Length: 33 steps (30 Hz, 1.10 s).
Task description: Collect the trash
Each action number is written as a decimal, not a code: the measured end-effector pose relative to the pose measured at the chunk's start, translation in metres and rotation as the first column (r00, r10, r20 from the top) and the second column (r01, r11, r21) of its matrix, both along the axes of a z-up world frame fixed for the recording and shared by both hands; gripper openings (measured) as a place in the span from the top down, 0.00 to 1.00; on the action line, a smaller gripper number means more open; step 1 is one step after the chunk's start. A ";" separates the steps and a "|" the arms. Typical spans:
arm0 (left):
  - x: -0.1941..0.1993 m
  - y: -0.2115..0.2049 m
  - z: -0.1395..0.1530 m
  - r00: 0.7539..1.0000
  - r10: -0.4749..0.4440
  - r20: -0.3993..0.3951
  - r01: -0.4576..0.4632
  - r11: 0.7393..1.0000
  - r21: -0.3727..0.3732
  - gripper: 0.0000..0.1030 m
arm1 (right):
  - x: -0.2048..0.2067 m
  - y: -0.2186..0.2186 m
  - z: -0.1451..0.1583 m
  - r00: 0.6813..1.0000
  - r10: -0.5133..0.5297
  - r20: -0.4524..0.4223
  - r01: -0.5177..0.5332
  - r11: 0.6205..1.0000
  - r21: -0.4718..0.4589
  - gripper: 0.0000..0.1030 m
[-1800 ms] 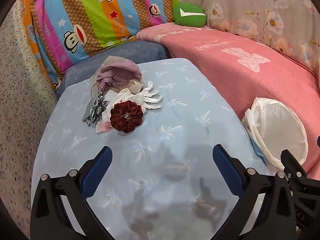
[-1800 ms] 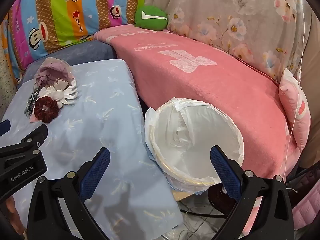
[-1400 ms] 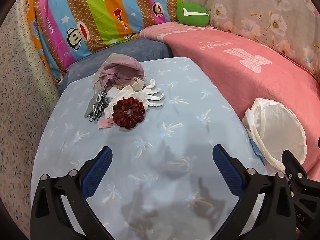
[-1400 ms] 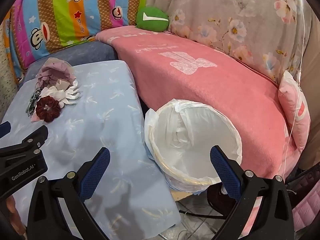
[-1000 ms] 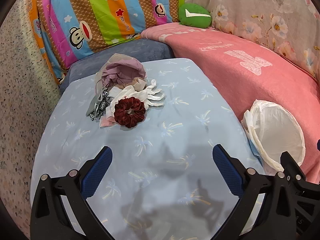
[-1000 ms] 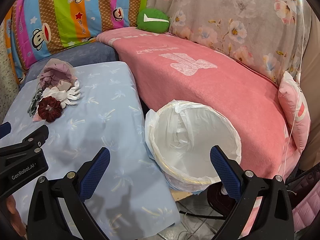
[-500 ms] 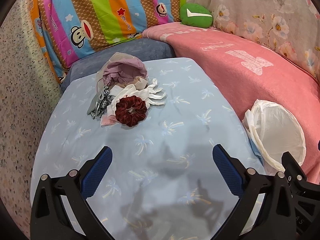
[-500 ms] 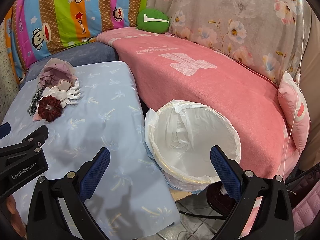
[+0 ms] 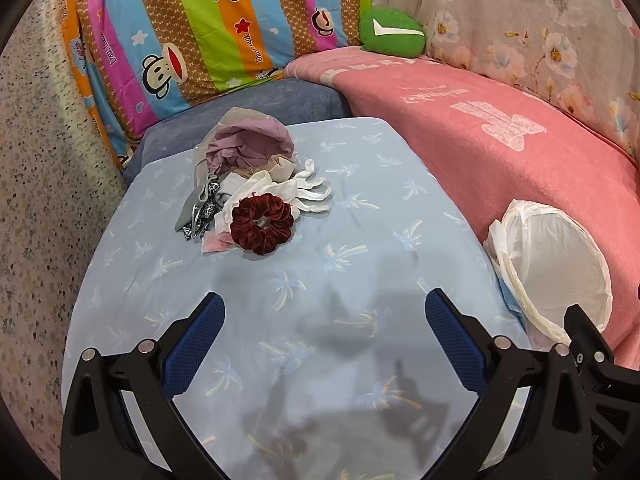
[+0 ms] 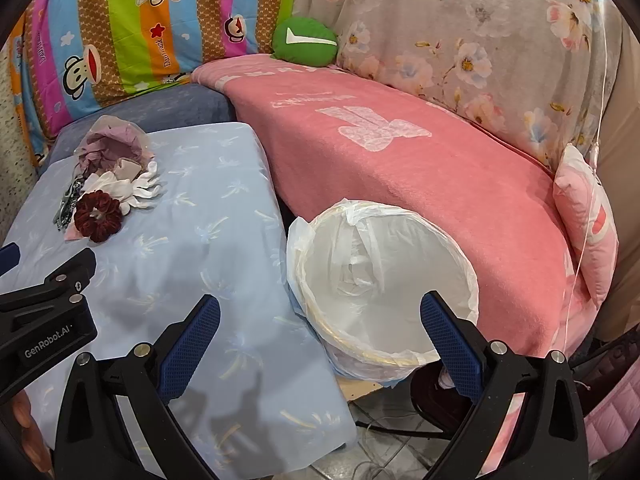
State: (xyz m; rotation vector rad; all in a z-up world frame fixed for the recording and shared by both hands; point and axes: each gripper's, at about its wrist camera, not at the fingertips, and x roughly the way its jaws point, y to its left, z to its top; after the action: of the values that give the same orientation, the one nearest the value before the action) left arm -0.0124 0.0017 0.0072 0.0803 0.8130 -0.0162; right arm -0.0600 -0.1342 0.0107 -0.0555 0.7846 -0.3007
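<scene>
Velvet scrunchie [image 9: 262,223]: dark red, on top of a little pile [image 9: 248,184] of white gloves, a lilac wrapper and a patterned strap, far-left part of the light blue palm-print cloth [image 9: 340,240].
Trash bin [image 10: 380,276]: white liner, looks empty, wedged between the blue cloth and the pink blanket [image 10: 400,152], well apart from the pile.
Writing: "GenRobot.AI" on the left gripper body in the right view; "Paul Frank" on the striped monkey pillow [image 9: 192,28].
Left gripper [image 9: 325,312]: jaws wide apart, holding nothing, over bare cloth short of the pile.
Right gripper [image 10: 320,314]: spread wide too, nothing held, bin rim between its fingers.
Change: barely any, the pile sits a touch closer in the left view than half a second ago.
</scene>
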 end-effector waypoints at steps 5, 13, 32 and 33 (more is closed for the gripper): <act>0.001 -0.001 0.001 1.000 -0.002 0.002 0.002 1.000 0.001 0.07 | 0.000 0.000 0.000 1.000 0.000 0.000 0.000 1.000 -0.001 0.06; 0.000 -0.001 0.000 1.000 -0.001 0.003 0.001 1.000 0.001 0.07 | 0.000 -0.001 0.001 1.000 0.000 0.000 0.000 1.000 0.000 0.06; 0.001 -0.010 0.000 1.000 -0.027 0.004 0.027 1.000 0.008 0.07 | -0.001 -0.010 0.005 1.000 -0.024 0.007 0.024 1.000 0.004 0.06; 0.000 -0.011 0.000 1.000 -0.029 0.004 0.029 1.000 0.008 0.07 | -0.001 -0.010 0.004 1.000 -0.026 0.006 0.026 1.000 0.005 0.06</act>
State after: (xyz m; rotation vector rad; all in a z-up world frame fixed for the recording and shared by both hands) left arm -0.0122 -0.0091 0.0071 0.0996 0.8082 -0.0408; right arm -0.0606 -0.1446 0.0150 -0.0404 0.7806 -0.3231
